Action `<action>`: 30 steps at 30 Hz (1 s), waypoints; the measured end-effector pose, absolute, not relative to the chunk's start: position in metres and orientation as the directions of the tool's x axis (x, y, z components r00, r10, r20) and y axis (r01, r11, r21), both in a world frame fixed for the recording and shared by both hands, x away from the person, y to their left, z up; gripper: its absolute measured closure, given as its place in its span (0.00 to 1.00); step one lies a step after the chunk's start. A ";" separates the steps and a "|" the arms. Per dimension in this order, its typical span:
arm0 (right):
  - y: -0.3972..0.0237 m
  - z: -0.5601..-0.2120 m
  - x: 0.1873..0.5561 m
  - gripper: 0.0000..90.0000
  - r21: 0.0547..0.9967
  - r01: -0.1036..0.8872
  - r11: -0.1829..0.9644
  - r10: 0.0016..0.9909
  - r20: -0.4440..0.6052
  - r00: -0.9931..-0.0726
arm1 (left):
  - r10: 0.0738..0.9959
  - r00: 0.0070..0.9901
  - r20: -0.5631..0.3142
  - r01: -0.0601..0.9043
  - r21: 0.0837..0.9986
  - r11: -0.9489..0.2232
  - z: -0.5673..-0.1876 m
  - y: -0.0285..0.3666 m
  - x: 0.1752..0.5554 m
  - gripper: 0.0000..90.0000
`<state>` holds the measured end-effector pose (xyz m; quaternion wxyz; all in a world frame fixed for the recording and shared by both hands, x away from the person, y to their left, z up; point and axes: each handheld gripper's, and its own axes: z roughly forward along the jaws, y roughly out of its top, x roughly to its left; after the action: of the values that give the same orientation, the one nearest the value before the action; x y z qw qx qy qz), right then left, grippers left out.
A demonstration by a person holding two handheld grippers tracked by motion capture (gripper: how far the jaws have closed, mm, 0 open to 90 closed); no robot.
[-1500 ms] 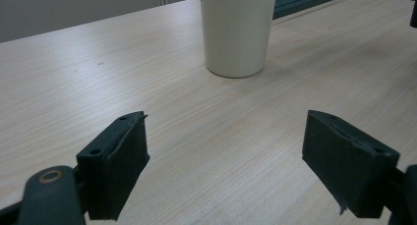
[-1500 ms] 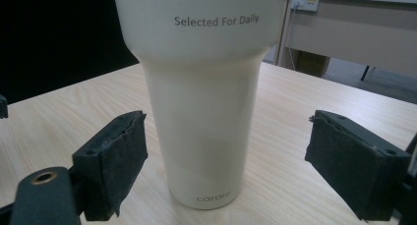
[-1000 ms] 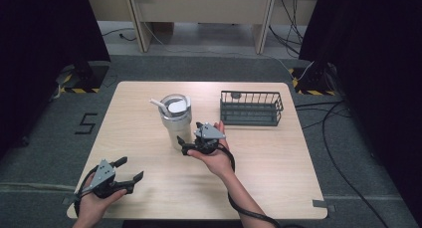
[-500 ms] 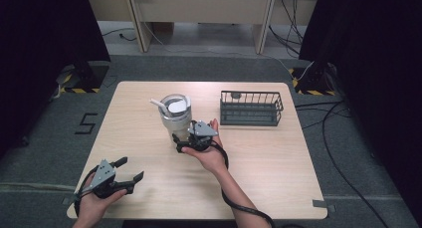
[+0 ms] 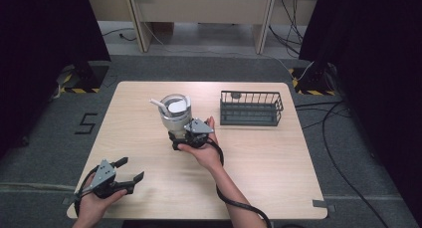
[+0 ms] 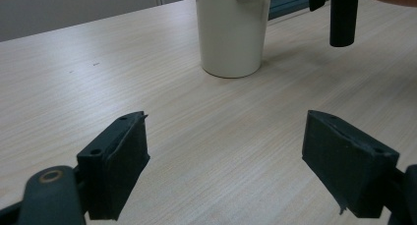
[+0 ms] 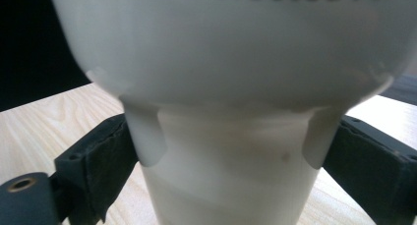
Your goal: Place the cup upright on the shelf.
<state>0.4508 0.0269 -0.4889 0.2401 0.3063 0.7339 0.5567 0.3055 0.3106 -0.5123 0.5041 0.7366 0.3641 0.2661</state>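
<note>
Bracketing the white tapered plastic cup at centre frame, the right gripper is setting its jaws either side of the narrow base, apparently not yet clamping. Idling at lower left, the left gripper is holding its jaws wide over the pale wooden surface. Grasping and moving likely remain.

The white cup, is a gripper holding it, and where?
The right gripper has its jaws around the white cup low on its body; whether they squeeze it cannot be told. The left gripper holds nothing.
</note>
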 end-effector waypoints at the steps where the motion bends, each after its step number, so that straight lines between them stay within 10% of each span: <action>1: 0.028 -0.489 0.451 0.08 0.964 0.184 0.190 0.719 -0.009 -0.695 | 0.804 0.594 0.025 0.268 0.936 -0.227 -0.512 0.311 0.306 0.19; 30: 0.040 -0.494 0.458 0.12 0.974 0.154 0.169 0.739 -0.022 -0.673 | 0.799 0.601 0.024 0.270 0.935 -0.232 -0.513 0.312 0.306 0.20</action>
<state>0.4577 0.0401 -0.4943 0.2591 0.3103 0.7194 0.5648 0.3063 0.3119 -0.5130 0.5037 0.7396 0.3612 0.2623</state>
